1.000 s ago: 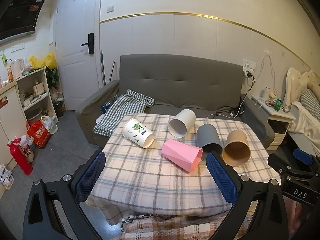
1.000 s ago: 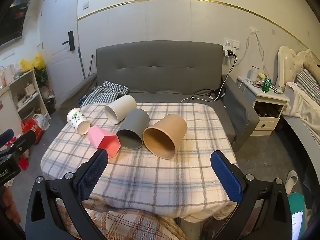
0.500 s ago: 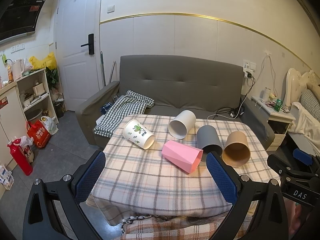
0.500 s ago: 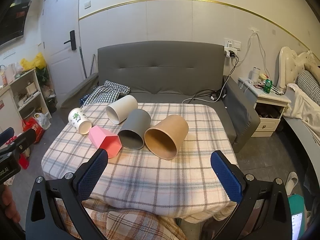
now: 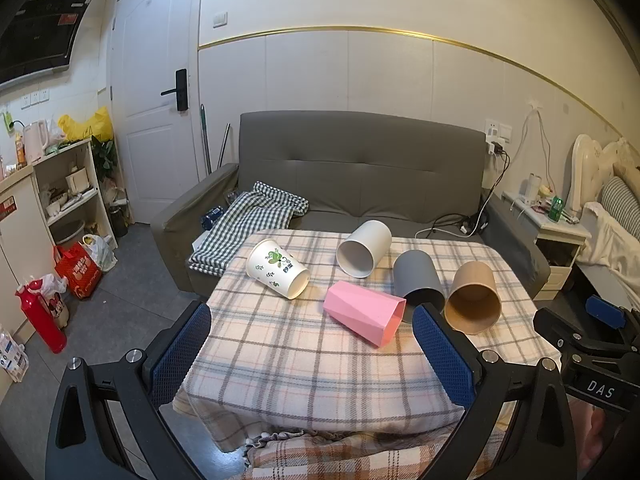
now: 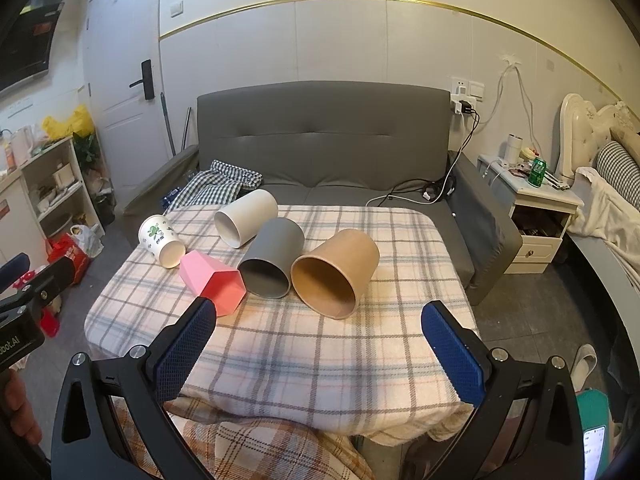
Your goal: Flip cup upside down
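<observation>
Plaid table (image 5: 304, 360), five cups unmoved, both tools still open

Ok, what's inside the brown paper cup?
Nothing visible: the brown paper cup lies on its side on the plaid blanket, mouth toward the camera, showing bare inner wall; its bottom is in shadow.

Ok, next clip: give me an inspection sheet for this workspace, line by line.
Surface: table under a plaid cloth, wrinkled at the near edge.
Job's things: five cups on their sides: white leaf-printed paper cup, plain white cup, faceted pink cup, grey cup, brown paper cup; none upside down yet.
Clutter: nothing seen on the cloth besides cups.
Grippers: left gripper and right gripper open, holding nothing, short of the cups.
Cables: charger leads trail from the wall socket onto the grey sofa.
Surroundings: checked cloth on the sofa, bedside cabinet.
</observation>
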Demonstrator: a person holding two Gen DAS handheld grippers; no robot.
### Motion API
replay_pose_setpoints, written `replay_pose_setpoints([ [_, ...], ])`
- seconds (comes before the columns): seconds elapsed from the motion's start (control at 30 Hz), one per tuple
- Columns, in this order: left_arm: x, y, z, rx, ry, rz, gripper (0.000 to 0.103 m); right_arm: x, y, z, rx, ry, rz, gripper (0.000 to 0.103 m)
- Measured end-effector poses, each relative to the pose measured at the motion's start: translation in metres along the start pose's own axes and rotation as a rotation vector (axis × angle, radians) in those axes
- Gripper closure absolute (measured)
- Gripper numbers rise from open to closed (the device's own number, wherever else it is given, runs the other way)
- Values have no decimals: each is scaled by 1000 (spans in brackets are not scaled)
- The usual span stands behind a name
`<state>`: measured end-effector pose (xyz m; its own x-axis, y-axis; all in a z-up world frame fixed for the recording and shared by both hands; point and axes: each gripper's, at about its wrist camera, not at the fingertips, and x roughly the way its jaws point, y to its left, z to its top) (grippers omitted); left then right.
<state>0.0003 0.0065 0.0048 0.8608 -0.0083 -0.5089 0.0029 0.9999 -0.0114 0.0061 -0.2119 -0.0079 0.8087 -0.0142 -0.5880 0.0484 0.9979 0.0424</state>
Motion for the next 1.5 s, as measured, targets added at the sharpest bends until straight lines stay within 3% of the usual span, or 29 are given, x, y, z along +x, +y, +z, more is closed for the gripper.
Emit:
replay_pose_setpoints([
  [0.97,2,9,12,-10,7,9,0,4,10,3,-26,17,50,0],
  [1.23,26,40,23,-46,34,50,0,24,35,28,-103,67,134,0],
  [1.5,76,109,24,-97,104,186,0,81,108,66,-270,163,263,0],
])
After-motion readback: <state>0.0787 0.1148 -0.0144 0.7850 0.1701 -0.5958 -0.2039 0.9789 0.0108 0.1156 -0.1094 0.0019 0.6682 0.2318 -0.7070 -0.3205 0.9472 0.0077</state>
